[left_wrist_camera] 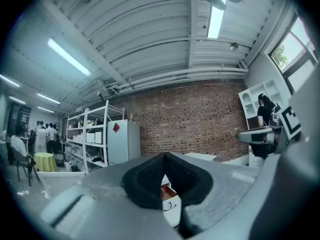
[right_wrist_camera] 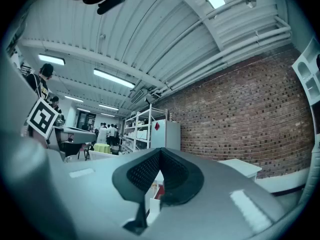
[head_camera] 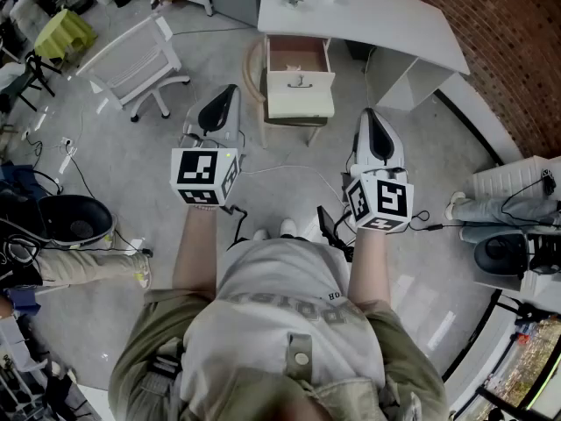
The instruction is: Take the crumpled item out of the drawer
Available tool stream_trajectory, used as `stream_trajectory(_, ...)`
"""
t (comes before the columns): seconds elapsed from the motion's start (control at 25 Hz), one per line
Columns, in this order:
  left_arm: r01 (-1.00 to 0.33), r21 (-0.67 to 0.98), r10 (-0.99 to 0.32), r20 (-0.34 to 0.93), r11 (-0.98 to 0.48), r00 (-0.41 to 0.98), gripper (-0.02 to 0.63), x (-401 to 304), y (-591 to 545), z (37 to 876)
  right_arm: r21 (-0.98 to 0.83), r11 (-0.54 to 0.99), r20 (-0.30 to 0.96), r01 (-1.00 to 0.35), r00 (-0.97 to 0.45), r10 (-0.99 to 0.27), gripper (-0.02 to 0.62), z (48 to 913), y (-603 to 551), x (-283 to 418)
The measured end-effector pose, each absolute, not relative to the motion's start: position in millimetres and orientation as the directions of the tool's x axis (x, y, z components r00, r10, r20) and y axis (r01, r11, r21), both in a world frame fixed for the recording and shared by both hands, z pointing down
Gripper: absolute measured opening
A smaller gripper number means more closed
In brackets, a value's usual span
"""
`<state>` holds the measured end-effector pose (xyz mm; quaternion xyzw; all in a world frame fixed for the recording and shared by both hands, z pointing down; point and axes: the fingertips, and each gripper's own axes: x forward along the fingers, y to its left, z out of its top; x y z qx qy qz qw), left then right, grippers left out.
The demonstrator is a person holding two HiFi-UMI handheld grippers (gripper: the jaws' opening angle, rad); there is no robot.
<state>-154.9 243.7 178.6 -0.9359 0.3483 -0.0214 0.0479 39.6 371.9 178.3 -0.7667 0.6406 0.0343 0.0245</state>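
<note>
The white drawer unit (head_camera: 300, 92) stands on the floor ahead of me, in front of the white desk (head_camera: 386, 24), with its top drawer (head_camera: 298, 56) pulled open. A pale crumpled item (head_camera: 299, 60) lies inside on the reddish-brown bottom. My left gripper (head_camera: 230, 90) is held short of the unit, to its left, jaws shut and empty. At the unit's right, my right gripper (head_camera: 369, 114) is also shut and empty. Through the notch under the closed tips, the left gripper (left_wrist_camera: 165, 155) view shows the drawer front (left_wrist_camera: 171, 205), and the right gripper (right_wrist_camera: 160, 151) view shows a sliver of the unit (right_wrist_camera: 152, 196).
A white office chair (head_camera: 136, 58) stands at the left. Cables (head_camera: 289, 169) trail over the grey floor between me and the drawers. Seated people's legs show at the left (head_camera: 79, 266) and right (head_camera: 491, 209). A brick wall (head_camera: 517, 51) runs along the right.
</note>
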Motion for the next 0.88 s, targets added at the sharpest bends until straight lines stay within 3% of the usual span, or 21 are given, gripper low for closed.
stream_trajectory(0.64, -0.662, -0.106, -0.668, 0.024, -0.742, 0.744, 0.008, -152, 233, 185, 0.026, -0.153, -0.079, -0.988, 0.151, -0.985, 0.002, 181, 361, 44)
stream_trajectory(0.88, -0.662, -0.109, -0.667, 0.012, -0.742, 0.745, 0.008, -141, 232, 184, -0.043, -0.132, -0.106, -0.99, 0.136, -0.985, 0.003, 183, 360, 58)
